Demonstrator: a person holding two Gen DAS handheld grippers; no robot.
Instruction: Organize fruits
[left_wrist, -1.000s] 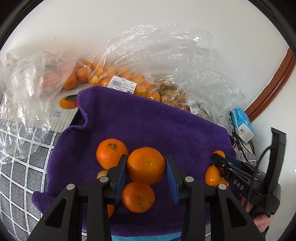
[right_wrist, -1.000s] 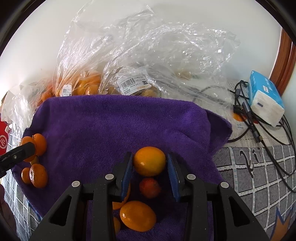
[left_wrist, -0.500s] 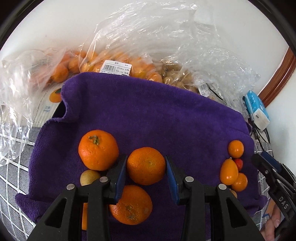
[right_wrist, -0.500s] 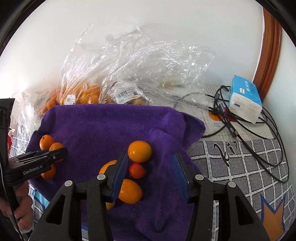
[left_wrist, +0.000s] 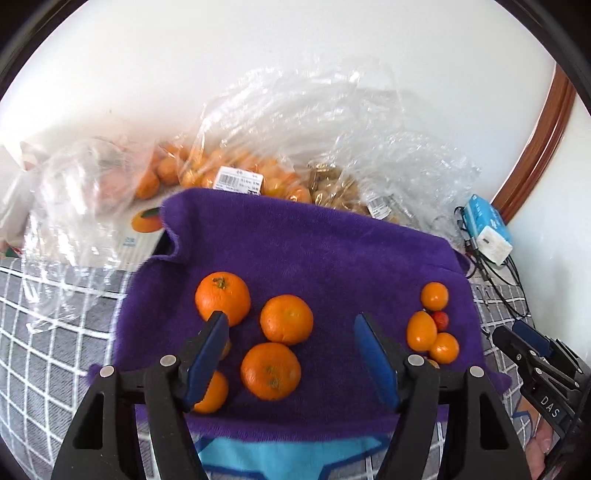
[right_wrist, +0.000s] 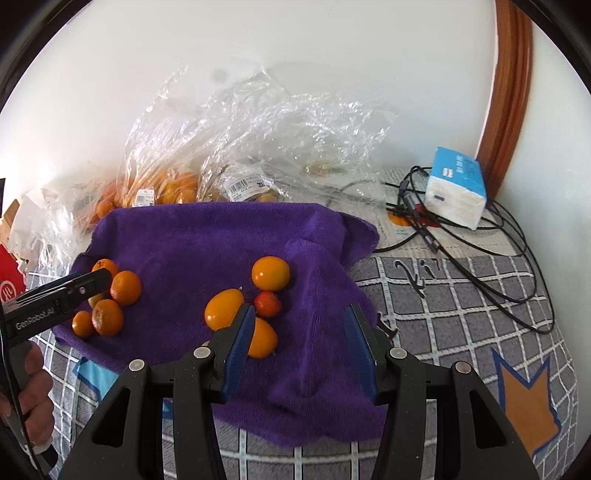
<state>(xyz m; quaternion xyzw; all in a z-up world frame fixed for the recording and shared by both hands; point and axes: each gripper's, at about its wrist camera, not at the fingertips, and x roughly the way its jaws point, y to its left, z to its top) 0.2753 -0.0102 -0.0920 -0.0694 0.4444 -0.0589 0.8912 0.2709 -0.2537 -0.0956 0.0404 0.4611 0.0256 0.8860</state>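
A purple towel (left_wrist: 314, 243) lies on the table, also in the right wrist view (right_wrist: 207, 236). Several mandarins sit on its left part, among them one (left_wrist: 286, 319) just ahead of my open, empty left gripper (left_wrist: 291, 354). Small kumquats (left_wrist: 422, 335) and a red fruit (left_wrist: 440, 320) cluster at its right. In the right wrist view the kumquats (right_wrist: 270, 273) and red fruit (right_wrist: 267, 303) lie just left of my open, empty right gripper (right_wrist: 301, 347). The mandarins (right_wrist: 125, 287) lie far left by the left gripper's tip (right_wrist: 92, 282).
Clear plastic bags of oranges (left_wrist: 236, 173) and of brown fruit (left_wrist: 343, 188) lie behind the towel against the white wall. A blue-and-white tissue pack (right_wrist: 456, 190) and black cables (right_wrist: 491, 236) sit at the right on the grey checked cloth (right_wrist: 461, 306).
Both grippers opened and drew back. The left let go of a mandarin and the right let go of a kumquat; both fruits now rest on the towel.
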